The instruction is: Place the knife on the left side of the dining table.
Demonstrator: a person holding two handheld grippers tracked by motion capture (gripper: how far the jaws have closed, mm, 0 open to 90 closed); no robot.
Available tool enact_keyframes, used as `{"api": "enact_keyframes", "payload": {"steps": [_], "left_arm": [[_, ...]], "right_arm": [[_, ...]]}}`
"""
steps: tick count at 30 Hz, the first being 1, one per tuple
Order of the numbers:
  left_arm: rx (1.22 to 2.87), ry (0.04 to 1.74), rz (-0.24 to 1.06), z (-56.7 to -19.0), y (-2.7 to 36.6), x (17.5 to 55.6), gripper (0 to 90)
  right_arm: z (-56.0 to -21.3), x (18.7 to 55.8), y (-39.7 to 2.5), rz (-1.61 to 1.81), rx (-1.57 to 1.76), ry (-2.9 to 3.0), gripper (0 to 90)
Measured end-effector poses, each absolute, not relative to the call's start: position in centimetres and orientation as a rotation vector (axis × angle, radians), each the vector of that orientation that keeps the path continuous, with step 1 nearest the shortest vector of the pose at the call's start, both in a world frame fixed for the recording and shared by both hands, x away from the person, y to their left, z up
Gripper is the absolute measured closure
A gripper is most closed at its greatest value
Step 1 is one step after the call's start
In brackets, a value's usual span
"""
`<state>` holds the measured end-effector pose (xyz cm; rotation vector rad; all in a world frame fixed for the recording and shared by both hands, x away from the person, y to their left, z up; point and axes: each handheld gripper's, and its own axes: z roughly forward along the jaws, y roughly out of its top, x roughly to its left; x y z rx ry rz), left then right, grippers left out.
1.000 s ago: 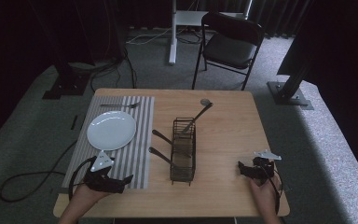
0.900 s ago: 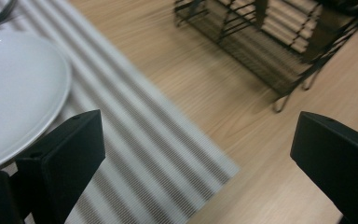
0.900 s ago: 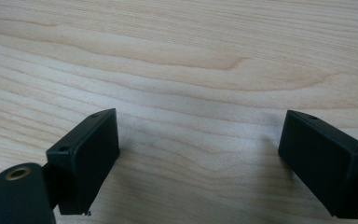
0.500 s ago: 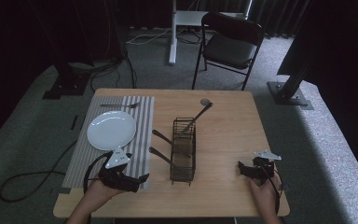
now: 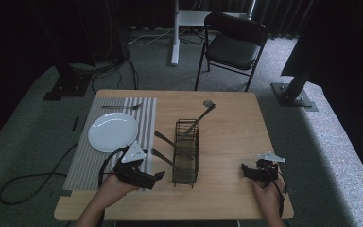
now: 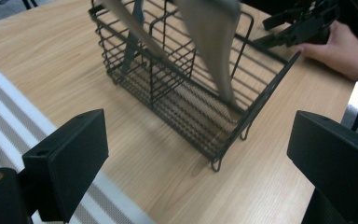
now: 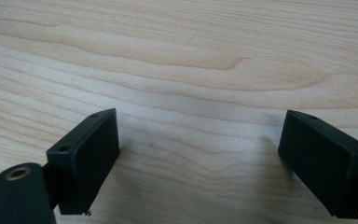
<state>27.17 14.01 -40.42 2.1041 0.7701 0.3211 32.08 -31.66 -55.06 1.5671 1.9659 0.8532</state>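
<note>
- The left gripper [image 5: 158, 175], jaws spread wide and empty, is pointing at the wire caddy [image 5: 185, 151] from just beside it.
- Utensils [image 6: 212, 46] are standing in the caddy, none lifted yet.
- The right gripper [image 5: 244, 170], also spread and empty, is resting well apart from the caddy.

Plate [image 5: 113, 132] left of wire caddy [image 5: 186, 152]

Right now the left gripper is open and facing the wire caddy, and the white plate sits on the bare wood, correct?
Not quite. The left gripper is open and faces the wire caddy, but the high view shows the white plate resting on the striped placemat, not on bare wood.
</note>
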Motion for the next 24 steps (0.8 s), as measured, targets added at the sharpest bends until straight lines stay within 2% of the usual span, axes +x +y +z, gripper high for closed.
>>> {"api": "enact_keyframes", "payload": {"steps": [2,4,7,10,13,19,24], "left_arm": [[2.111,0.768,0.32,-40.3,13.5,27.4,7.5],[2.1,0.769,0.308,-40.3,13.1,27.6,13.6],[2.092,0.777,0.304,-40.2,12.7,27.8,15.9],[2.068,0.802,0.295,-40.2,12.7,28.1,31.3],[2.063,0.824,0.286,-40.1,12.5,28.3,40.8],[2.068,0.853,0.244,-40.4,12.2,28.9,50.7],[2.069,0.838,0.2,-40.6,11.8,29.1,62.5]], "right_arm": [[-55.1,32.1,-31.7,0.853,1.567,1.966,11.8],[-55.1,32.1,-31.7,0.853,1.568,1.966,11.8],[-55.1,32.1,-31.7,0.853,1.567,1.966,11.8],[-55.1,32.1,-31.7,0.853,1.567,1.966,11.8],[-55.1,32.1,-31.7,0.853,1.567,1.966,11.8],[-55.1,32.1,-31.7,0.853,1.567,1.966,11.8],[-55.1,32.1,-31.7,0.853,1.568,1.966,11.8]]}}
